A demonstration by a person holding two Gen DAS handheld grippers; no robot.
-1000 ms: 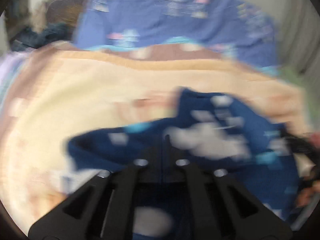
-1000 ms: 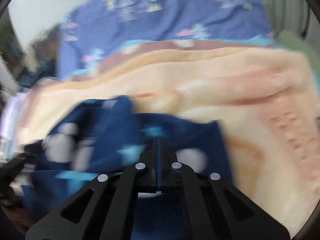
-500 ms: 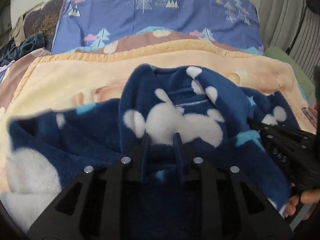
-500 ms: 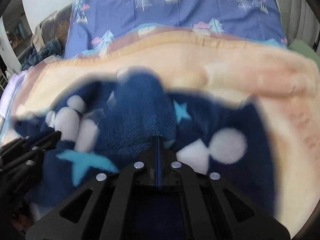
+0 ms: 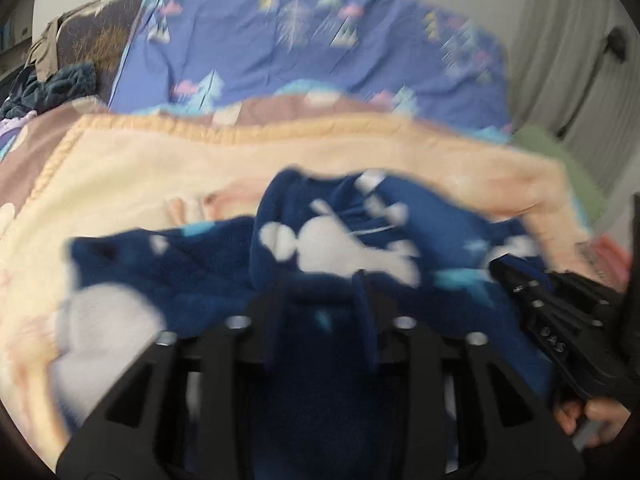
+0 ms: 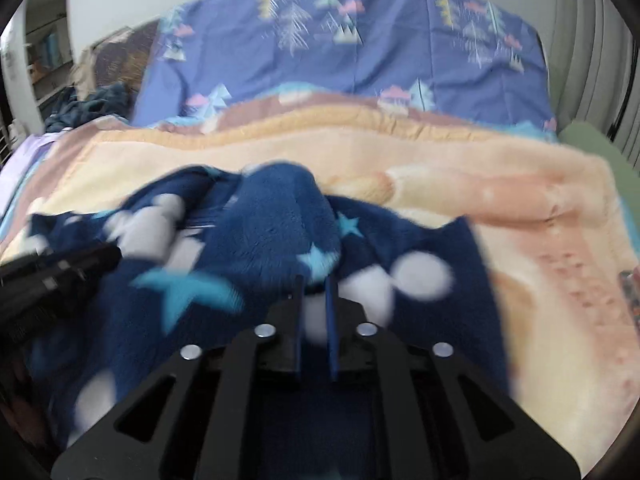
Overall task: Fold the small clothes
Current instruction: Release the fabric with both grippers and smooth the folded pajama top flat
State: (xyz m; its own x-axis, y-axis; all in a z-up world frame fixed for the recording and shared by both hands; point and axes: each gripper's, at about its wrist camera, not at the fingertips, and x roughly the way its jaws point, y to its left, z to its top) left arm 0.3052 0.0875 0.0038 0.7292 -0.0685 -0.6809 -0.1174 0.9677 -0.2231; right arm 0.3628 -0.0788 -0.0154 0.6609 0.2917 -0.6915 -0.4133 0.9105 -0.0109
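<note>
We hold both grippers angled downward over the bed, side by side above a navy fleece garment printed with white shapes and light blue stars. On the left gripper the fingers are spreading apart; navy fleece lies between them, and the pads stand clear of it. On the right gripper the fingers are only narrowly parted and opening, with the fleece directly ahead of their tips; the blur hides whether the pads still press on it. In the left wrist view the right gripper enters from the right edge, with a person's hand gripping its handle below. The garment lies rumpled on a peach fleece blanket spread across the bed, one fold humped up in the middle. Behind the blanket lies a blue cover with tree prints. No containers show.
</note>
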